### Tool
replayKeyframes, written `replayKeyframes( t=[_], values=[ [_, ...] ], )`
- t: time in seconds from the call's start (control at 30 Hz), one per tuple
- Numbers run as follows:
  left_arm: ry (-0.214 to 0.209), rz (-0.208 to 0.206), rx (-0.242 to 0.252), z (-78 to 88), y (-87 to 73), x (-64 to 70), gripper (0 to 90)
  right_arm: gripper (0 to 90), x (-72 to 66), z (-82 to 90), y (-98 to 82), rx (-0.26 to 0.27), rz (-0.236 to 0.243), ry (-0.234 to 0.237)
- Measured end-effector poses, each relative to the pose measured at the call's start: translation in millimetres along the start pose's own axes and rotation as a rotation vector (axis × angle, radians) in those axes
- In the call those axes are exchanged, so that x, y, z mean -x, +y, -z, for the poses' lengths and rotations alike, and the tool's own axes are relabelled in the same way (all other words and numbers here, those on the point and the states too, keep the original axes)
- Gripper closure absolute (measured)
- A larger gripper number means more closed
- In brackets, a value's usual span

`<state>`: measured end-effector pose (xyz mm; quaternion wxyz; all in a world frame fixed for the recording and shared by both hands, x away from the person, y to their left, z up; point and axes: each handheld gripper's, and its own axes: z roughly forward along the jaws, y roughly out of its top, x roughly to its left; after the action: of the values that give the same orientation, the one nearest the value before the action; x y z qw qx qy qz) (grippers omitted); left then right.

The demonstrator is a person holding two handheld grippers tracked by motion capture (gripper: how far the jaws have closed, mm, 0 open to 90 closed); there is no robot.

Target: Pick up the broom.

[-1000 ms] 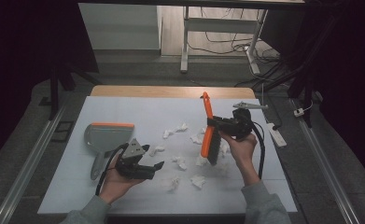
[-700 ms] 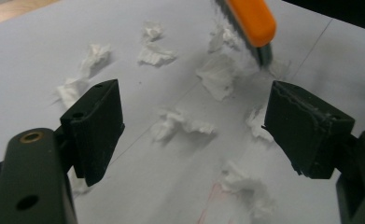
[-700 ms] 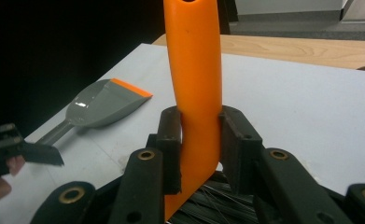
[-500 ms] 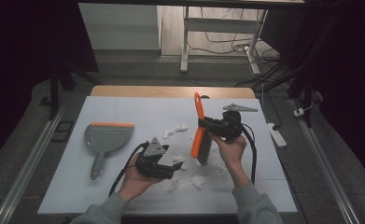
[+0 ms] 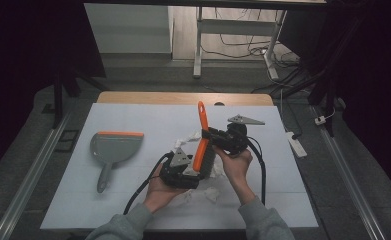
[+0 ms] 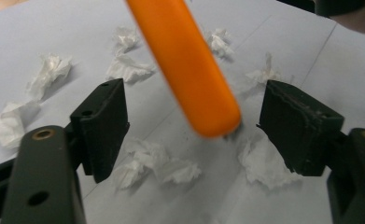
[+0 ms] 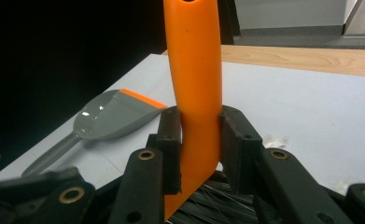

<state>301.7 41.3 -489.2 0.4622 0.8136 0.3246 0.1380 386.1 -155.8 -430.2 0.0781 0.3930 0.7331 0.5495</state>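
Brush (image 5: 201, 140) handle points away, bristles toward person.

The brush (image 5: 201, 141) stands between the right gripper's (image 7: 196, 140) jaws. Its handle end hangs between the left gripper's (image 6: 189, 126) parted jaws, above paper scraps (image 6: 157, 165) on the tabletop (image 5: 133, 115). The dustpan (image 5: 112, 150) lies well left.

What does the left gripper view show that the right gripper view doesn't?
Left gripper view: crumpled tissue scraps scattered on the white sheet, and the left gripper open, its jaws wide on either side of the orange end without touching it.
Right gripper view: the grey dustpan with its orange lip, dark bristles at the bottom, and the right gripper shut on the handle.
Both: the brush's orange handle.
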Motion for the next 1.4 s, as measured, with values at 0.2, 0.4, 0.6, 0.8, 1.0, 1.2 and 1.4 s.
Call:
replayKeyframes(
  t=[0.2,0.4,0.6,0.8,1.0,1.2,1.4],
  values=[
    [0.019,0.028,0.019,-5.6,-2.0,-1.9,32.7,71.2,-7.7,-3.1,-3.0,0.03,-0.009,-0.011],
    [0.025,0.043,0.046,-7.4,-4.8,-3.9,43.3,71.3,-9.6,-4.4,-6.6,0.061,-0.043,0.007],
    [0.015,0.097,0.057,-6.3,-6.5,-13.1,64.2,71.2,-12.8,-5.0,-7.8,0.075,-0.051,0.024],
    [0.005,0.152,0.053,-1.0,-6.8,-25.1,76.6,71.3,-17.4,-2.7,-6.2,0.087,-0.036,0.028],
    [0.009,0.142,0.022,5.1,-5.5,-32.4,78.9,70.6,-19.4,-1.7,-3.3,0.072,-0.02,0.047],
    [-0.011,0.118,-0.013,13.3,-2.6,-39.7,79.5,61.9,-17.6,-1.0,0.2,0.039,0.032,0.065],
    [-0.022,0.071,-0.062,33.9,1.9,-52.4,79.4,50.0,-12.4,9.2,5.5,0.018,0.108,0.075]
  ],
)
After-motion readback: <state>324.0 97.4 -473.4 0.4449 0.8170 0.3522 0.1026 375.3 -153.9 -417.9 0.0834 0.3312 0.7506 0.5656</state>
